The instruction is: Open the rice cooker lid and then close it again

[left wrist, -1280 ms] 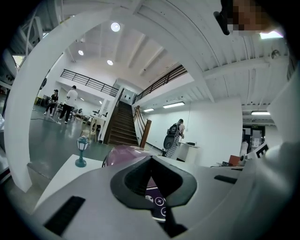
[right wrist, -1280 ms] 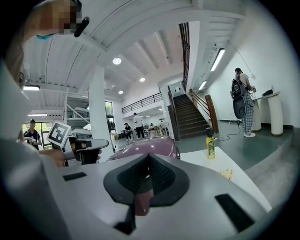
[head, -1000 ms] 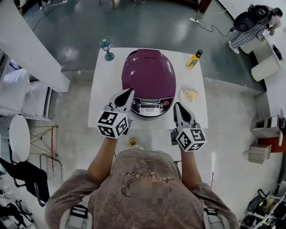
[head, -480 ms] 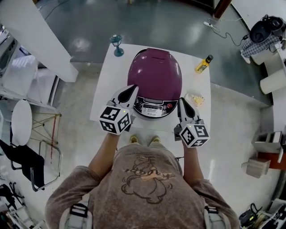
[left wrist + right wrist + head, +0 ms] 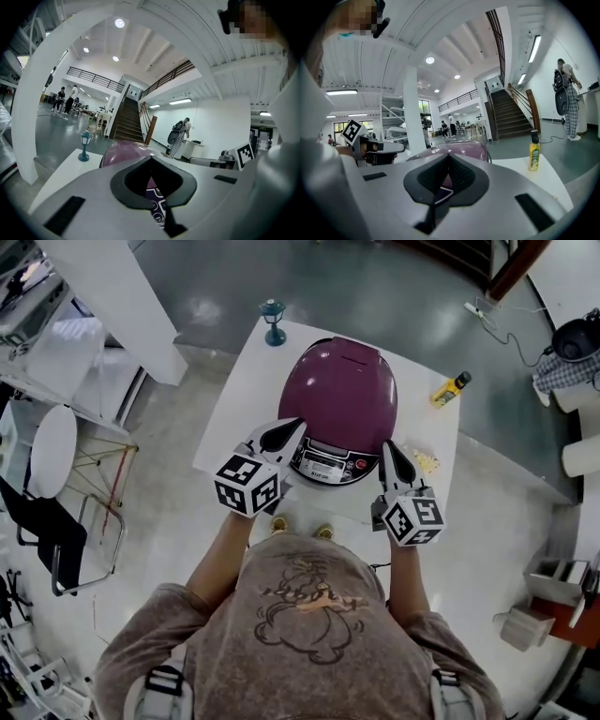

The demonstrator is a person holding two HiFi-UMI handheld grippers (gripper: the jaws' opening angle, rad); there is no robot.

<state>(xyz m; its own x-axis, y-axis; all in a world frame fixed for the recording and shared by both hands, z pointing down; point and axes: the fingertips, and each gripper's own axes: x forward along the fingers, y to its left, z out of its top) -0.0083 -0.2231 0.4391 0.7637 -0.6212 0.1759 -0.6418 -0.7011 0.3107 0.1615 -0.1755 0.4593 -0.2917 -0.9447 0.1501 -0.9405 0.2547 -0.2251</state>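
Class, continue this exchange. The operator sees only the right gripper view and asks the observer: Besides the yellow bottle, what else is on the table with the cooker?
Observer: A small teal lamp stands at the table's far left corner.
Operator: Anything on my side?
Observer: Yellowish food lies right of the cooker, beside the right gripper.
Operator: And the left gripper's tongs?
Observer: The left gripper has its tongs shut, with nothing between them.

The rice cooker lid (image 5: 342,390), just ahead of the left gripper (image 5: 291,426), is gleaming glossy and smooth; the gripper's plastic shell is looking matt.
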